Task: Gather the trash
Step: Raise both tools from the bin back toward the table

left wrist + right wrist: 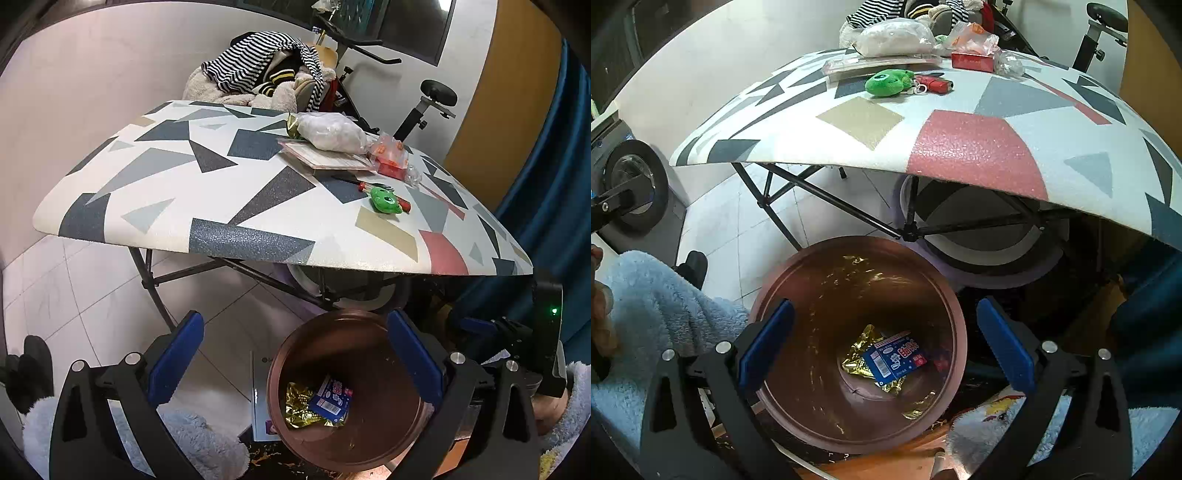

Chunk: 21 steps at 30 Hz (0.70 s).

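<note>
Jaws: both pairs spread wide with nothing between the pads; my right gripper [885, 343] hangs over the mouth of the bin, my left gripper [295, 354] sits off its left edge.
Bin: copper-coloured trash bin [798, 288] on the floor, just under the near edge of the patterned table [975, 147].
Already inside: a blue wrapper [895, 360] lying on crumpled gold foil [855, 356] at the bottom.
Step in hand: I judge a drop is just finished and I am between items, both hands free.
What remains on the table: a crinkled clear wrapper [1008, 66] beside a red box [971, 61], an orange packet [975, 35] and a white plastic bag [895, 37] on a flat card [849, 66]; the green plush toy [886, 83] looks like a keeper, not litter.
Next move: I would lift a gripper over the table edge, reach to the far side and close on the clear wrapper, keeping clear of the box.
</note>
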Motion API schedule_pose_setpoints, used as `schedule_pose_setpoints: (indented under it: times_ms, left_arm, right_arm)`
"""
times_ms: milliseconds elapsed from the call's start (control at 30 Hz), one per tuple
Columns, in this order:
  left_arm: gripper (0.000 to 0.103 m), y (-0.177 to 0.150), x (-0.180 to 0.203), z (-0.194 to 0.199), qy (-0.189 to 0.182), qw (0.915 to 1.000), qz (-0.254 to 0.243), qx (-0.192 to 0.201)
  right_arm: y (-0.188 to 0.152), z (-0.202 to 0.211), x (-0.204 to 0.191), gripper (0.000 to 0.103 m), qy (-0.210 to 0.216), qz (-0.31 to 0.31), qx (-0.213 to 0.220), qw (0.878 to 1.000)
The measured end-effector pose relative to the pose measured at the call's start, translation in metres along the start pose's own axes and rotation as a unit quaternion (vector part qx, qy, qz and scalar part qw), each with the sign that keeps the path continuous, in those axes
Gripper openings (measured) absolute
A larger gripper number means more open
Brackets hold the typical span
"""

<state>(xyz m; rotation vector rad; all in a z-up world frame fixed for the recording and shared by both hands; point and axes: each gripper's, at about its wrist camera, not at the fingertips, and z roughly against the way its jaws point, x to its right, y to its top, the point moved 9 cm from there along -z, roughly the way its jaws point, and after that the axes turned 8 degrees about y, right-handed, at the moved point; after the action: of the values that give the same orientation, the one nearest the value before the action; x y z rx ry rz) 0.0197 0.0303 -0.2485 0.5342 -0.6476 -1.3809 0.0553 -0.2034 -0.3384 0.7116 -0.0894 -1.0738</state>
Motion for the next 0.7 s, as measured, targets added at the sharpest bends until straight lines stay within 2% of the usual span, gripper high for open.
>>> schedule_pose_setpoints:
  times_ms: [100,400,567,700]
  left_arm:
    - [0.097,0.0,0.001,0.001,-0.002,1.0,-0.001,0.003]
    - [0.097,0.01,-0.002,0.006,0.009,0.9997,-0.002,0.023]
    - [0.097,0.024,0.001,0.012,0.014,0.9987,-0.018,0.045]
    - [0.097,0.034,0.003,0.009,0.02,0.998,-0.037,0.047]
  right_arm:
    - [0.0,0.002,-0.001,0.097,0.004,0.001,0.001,1.0]
    - [0.01,0.016,0.011,0.097,-0.021,-0.011,0.025,0.999]
    - [0.021,0.03,0.019,0.097,-0.036,-0.009,0.036,0.999]
    - [0.035,0.038,0.025,0.097,-0.043,-0.001,0.04,0.998]
